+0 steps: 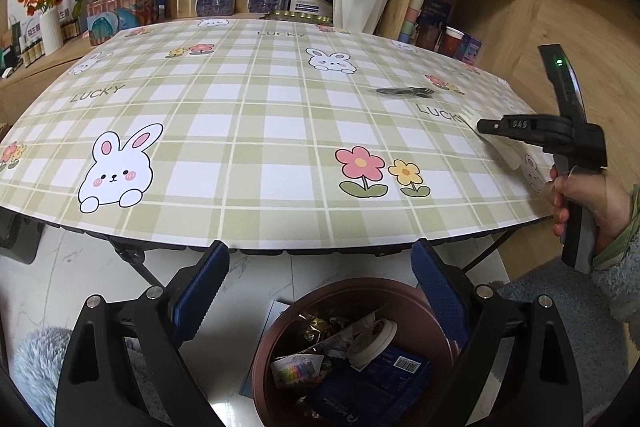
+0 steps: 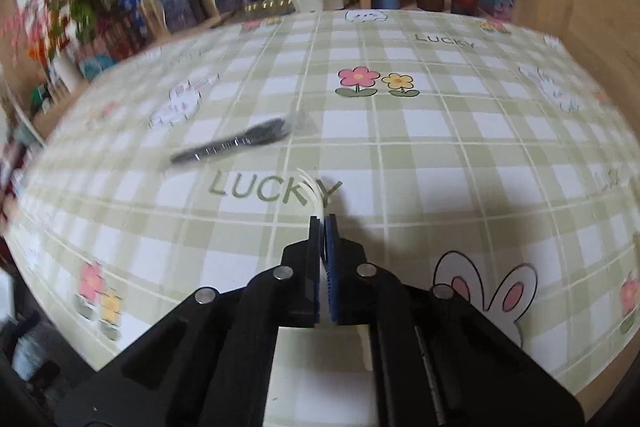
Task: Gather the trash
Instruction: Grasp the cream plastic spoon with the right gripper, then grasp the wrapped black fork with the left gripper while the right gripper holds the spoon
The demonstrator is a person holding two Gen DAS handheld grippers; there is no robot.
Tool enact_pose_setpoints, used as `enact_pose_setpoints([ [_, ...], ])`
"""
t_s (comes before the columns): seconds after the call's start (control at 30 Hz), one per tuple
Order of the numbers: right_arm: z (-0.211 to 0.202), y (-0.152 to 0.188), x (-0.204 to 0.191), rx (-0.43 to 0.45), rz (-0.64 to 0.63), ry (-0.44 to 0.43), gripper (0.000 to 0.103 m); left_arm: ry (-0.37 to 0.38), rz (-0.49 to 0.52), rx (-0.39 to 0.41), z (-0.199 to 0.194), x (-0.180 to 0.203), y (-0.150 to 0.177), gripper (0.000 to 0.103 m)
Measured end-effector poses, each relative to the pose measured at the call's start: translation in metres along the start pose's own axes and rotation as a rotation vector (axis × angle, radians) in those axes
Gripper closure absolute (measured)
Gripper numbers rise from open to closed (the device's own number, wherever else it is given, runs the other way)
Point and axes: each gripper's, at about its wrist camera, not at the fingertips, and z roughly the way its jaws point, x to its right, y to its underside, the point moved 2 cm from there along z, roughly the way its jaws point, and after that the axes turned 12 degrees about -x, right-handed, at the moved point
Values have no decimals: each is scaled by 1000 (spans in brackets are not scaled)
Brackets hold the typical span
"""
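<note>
Collecting bench trash, well along.

Already in the brown bin [image 1: 352, 359]: wrappers, a box, tape. Left on the bench [image 1: 248, 131]: a black plastic fork [image 2: 232, 143] at about 10 o'clock from the right tongs [image 2: 323, 223], near but apart. Right tongs pinched tight on a thin white scrap [image 2: 316, 193]. Left tongs [image 1: 320, 291] spread wide, empty, poised above the bin.

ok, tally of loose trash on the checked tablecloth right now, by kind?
Black plastic fork in clear wrapper: 1
Clear plastic piece pinched in the right claw: 1
Total: 2
</note>
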Motion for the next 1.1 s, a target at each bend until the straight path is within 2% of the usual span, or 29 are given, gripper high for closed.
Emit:
enact_pose_setpoints([
  [0.17, -21, 4, 8, 53, 63, -75, 96, 13, 25, 9, -5, 5, -13, 14],
  [0.27, -33, 7, 11, 80, 88, -111, 96, 28, 67, 25, -8, 15, -39, 14],
  [0.3, -36, 8, 11, 86, 95, -123, 96, 46, 83, 18, -7, 19, -47, 14],
  [0.43, -46, 15, 15, 101, 126, -175, 96, 207, 158, -46, 6, 40, -95, 18],
  [0.5, -51, 21, 19, 107, 148, -195, 96, 226, 195, -42, 13, 50, -118, 21],
  [0.63, -54, 30, 28, 107, 188, -200, 96, 162, 337, -63, 48, 83, -163, 25],
  [0.73, -56, 34, 38, 111, 216, -190, 96, 123, 411, -142, 88, 108, -185, 27],
  [0.83, -60, 37, 48, 119, 234, -186, 96, 61, 479, -184, 120, 123, -195, 32],
  [1.0, -68, 43, 65, 128, 260, -169, 96, -10, 539, -214, 152, 131, -201, 37],
  [1.03, -69, 44, 68, 128, 264, -167, 96, -14, 538, -224, 158, 131, -203, 39],
  [1.1, -69, 47, 71, 126, 271, -165, 96, 22, 510, -232, 162, 128, -206, 43],
])
